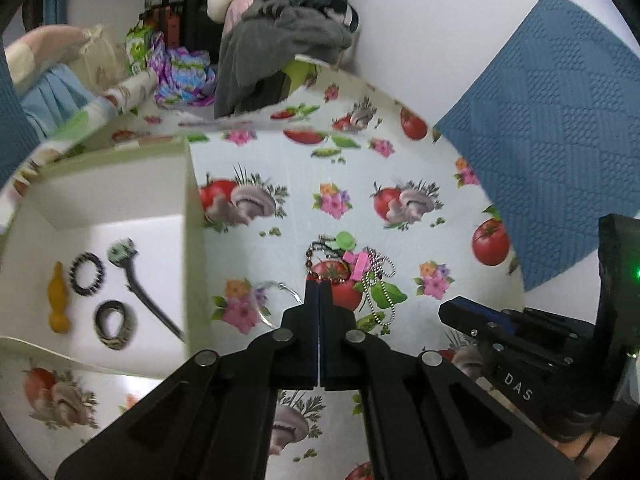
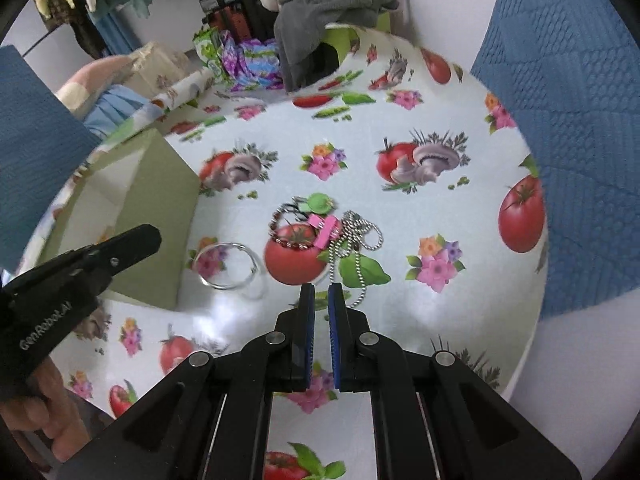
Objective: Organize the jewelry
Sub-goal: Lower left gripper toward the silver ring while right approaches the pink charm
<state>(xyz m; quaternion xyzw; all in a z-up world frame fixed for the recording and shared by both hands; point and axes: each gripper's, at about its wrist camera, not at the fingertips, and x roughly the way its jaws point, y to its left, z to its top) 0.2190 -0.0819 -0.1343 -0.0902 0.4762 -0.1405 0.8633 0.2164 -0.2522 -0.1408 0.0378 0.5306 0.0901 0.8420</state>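
A pile of jewelry lies mid-table: a red bead bracelet, a pink clip, a green charm and a silver ball chain. A silver ring lies left of the pile. My left gripper is shut and empty, its tips at the bracelet's near edge. My right gripper is slightly open and empty, just short of the ball chain. The pile and ring also show in the right wrist view. A white box at left holds hair ties, a hair stick and a yellow piece.
The box stands on a round table with a fruit-print cloth. A blue textured chair back is at the right. Clothes and bags are piled beyond the far edge. The right gripper body shows at lower right.
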